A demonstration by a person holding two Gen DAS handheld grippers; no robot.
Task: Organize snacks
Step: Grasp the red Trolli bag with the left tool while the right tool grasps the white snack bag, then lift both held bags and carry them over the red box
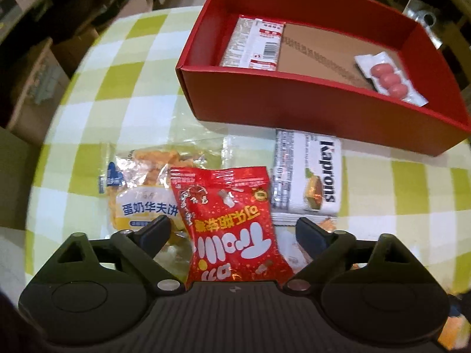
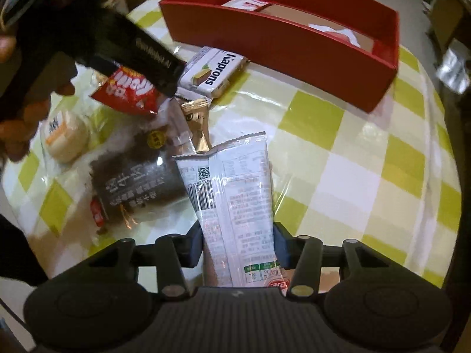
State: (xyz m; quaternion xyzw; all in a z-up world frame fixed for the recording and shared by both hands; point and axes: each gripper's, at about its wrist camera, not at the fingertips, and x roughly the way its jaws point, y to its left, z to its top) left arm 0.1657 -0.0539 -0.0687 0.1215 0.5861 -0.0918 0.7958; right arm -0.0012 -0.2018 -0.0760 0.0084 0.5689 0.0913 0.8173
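Red gummy bag (image 1: 232,226) lies between the spread fingers of the left tool (image 1: 235,235), which gape wide and touch nothing. Beside it, at 10 o'clock, sits a waffle pack (image 1: 141,188); at 2 o'clock, a white wafer pack (image 1: 309,173). Farther, at 1 o'clock, the red box (image 1: 294,103) on the checked tabletop (image 1: 97,88) holds a barcoded pack (image 1: 256,42) and pink sausages (image 1: 388,78). The right tool (image 2: 238,242) is clamped on a white snack pouch (image 2: 235,182), box (image 2: 282,41) beyond at 12 o'clock.
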